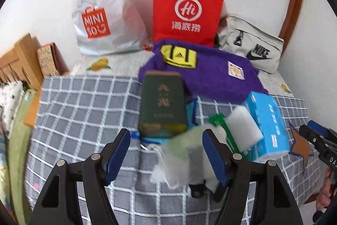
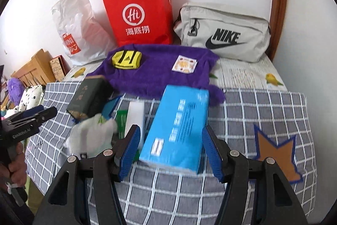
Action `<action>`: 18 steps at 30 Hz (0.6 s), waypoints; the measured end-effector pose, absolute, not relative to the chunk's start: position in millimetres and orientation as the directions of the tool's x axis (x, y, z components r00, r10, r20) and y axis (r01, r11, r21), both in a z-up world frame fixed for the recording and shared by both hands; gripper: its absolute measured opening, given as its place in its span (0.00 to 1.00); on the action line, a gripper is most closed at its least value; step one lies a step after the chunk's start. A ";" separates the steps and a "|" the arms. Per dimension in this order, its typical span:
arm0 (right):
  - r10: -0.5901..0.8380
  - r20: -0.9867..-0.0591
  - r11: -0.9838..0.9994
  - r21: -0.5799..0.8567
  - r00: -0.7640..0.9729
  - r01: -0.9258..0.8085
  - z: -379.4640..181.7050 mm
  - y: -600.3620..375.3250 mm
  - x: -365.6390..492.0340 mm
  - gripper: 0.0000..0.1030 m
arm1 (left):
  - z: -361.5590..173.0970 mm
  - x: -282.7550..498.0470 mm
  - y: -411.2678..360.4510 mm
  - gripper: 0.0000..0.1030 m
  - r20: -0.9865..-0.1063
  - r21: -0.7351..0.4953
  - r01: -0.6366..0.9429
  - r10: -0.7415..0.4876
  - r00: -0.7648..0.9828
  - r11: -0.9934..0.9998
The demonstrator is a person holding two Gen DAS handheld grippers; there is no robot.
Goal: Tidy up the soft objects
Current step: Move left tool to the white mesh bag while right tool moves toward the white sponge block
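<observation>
A pale green and white plastic bag (image 1: 179, 153) lies on the checked cover between the fingers of my open left gripper (image 1: 166, 138); it also shows in the right wrist view (image 2: 90, 136). A dark green box (image 1: 162, 102) stands just beyond it. A white sponge (image 1: 244, 125) leans on a blue tissue box (image 1: 267, 119). My open right gripper (image 2: 170, 138) straddles the near end of the blue tissue box (image 2: 179, 128) without touching it. A purple fuzzy cloth (image 2: 155, 71) lies behind, with a yellow folded item (image 2: 126, 59) and a small patterned packet (image 2: 184, 64) on it.
Against the wall stand a white Miniso bag (image 1: 105, 14), a red paper bag (image 1: 187, 10) and a grey Nike pouch (image 2: 225, 33). A wooden rack (image 1: 19, 60) and a patterned box (image 1: 47, 60) sit at the left. A brown star patch (image 2: 278, 153) marks the cover.
</observation>
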State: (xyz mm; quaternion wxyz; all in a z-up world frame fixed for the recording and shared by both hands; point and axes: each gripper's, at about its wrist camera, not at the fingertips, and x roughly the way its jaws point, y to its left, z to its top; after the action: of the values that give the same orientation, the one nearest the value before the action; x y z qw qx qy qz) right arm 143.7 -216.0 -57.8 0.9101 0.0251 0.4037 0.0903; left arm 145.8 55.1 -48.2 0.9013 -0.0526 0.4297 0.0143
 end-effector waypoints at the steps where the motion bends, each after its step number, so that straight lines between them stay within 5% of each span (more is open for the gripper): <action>1: 0.184 -0.729 0.983 0.119 0.659 -0.142 -59.8 -216.6 139.2 0.59 | -53.3 144.0 53.5 0.67 -0.779 -0.096 -0.064 -0.035 0.626 0.993; 6: 0.194 -0.729 0.981 0.131 0.657 -0.144 -71.5 -220.9 120.7 0.63 | -79.5 141.3 38.6 0.78 -0.785 -0.130 -0.030 -0.085 0.613 0.991; 14: 0.199 -0.741 0.979 0.126 0.641 -0.157 -93.4 -222.5 107.9 0.64 | -120.9 160.2 17.7 0.76 -0.820 -0.081 0.003 -0.068 0.569 0.997; 18: 0.199 -0.745 0.979 0.123 0.637 -0.163 -99.8 -222.1 105.1 0.64 | -118.3 155.7 14.6 0.34 -0.812 -0.090 0.042 -0.098 0.575 0.995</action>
State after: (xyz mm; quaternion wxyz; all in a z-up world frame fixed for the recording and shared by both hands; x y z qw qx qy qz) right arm 105.1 -222.1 -99.8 0.9044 0.0222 0.4141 0.1000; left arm 155.7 14.6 -118.3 0.8870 -0.0302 0.4592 -0.0394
